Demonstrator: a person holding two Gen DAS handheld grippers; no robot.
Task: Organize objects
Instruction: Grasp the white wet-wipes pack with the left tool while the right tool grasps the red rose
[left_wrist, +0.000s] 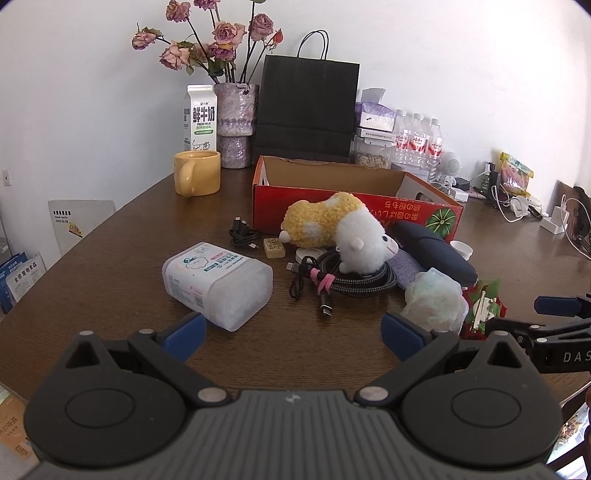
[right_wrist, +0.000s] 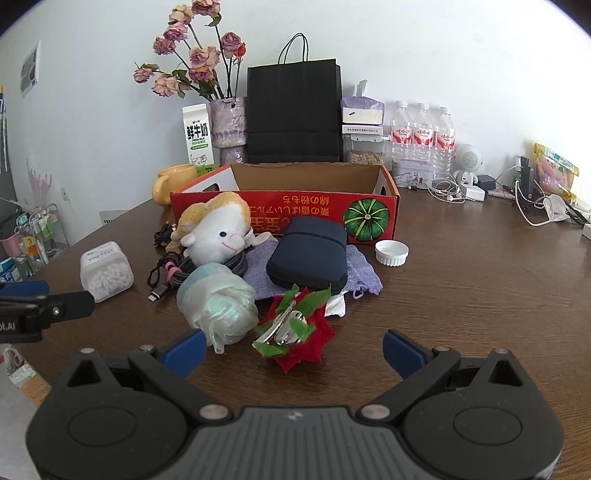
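Observation:
An open red cardboard box (left_wrist: 354, 210) (right_wrist: 284, 214) stands on the brown table, empty as far as I can see. In front of it lies a pile: a yellow-and-white plush sheep (left_wrist: 340, 229) (right_wrist: 218, 229), coiled cables (left_wrist: 347, 280) (right_wrist: 173, 273), a navy pouch (right_wrist: 308, 254) (left_wrist: 436, 254), a pale mesh sponge (right_wrist: 218, 299) (left_wrist: 436, 299), a red-and-green felt flower clip (right_wrist: 295, 332) (left_wrist: 482, 306), a white jar lid (right_wrist: 391, 252) and a clear tub of cotton swabs (left_wrist: 218, 282) (right_wrist: 107, 269). My left gripper (left_wrist: 291, 336) is open, its left fingertip beside the tub. My right gripper (right_wrist: 293, 350) is open just short of the flower clip.
Along the back wall stand a yellow mug (left_wrist: 197, 171), a milk carton (left_wrist: 199, 118), a vase of dried roses (left_wrist: 236, 122), a black paper bag (left_wrist: 306, 110), tissues, a snack jar and water bottles (right_wrist: 421, 136). Chargers and cables (right_wrist: 528, 192) clutter the far right.

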